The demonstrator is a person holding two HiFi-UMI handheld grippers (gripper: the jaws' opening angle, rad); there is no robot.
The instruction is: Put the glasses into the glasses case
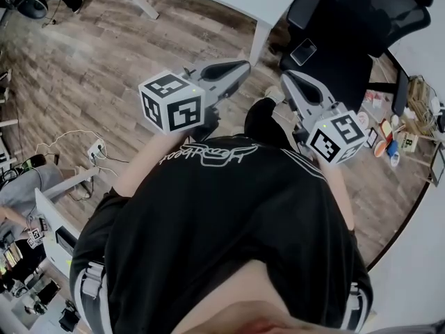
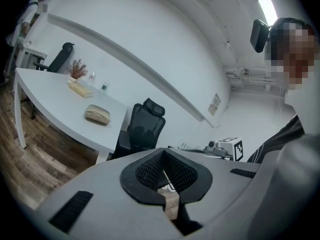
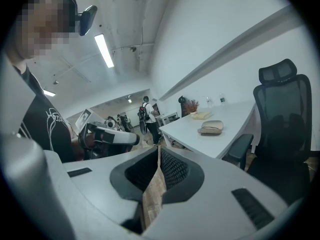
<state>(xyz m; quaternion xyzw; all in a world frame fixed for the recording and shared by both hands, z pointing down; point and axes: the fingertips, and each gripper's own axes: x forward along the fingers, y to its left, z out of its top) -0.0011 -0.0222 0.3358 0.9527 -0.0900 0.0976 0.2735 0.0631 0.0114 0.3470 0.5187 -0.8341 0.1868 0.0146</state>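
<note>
Left gripper (image 1: 240, 67), right gripper (image 1: 286, 79): jaws pinched together, empty, parked near chest, likely idle. Glasses case (image 3: 212, 127) far off on white table (image 3: 235, 120). Glasses not discernible.

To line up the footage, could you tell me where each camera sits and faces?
Head view: on the head, steeply down on shirt, left claw, right claw, floor.
Left gripper view: on the left claw, facing table and chair; shirt at right.
Right gripper view: on the right claw, facing them too; shirt at left.
Both gripper views share the case on the table.
</note>
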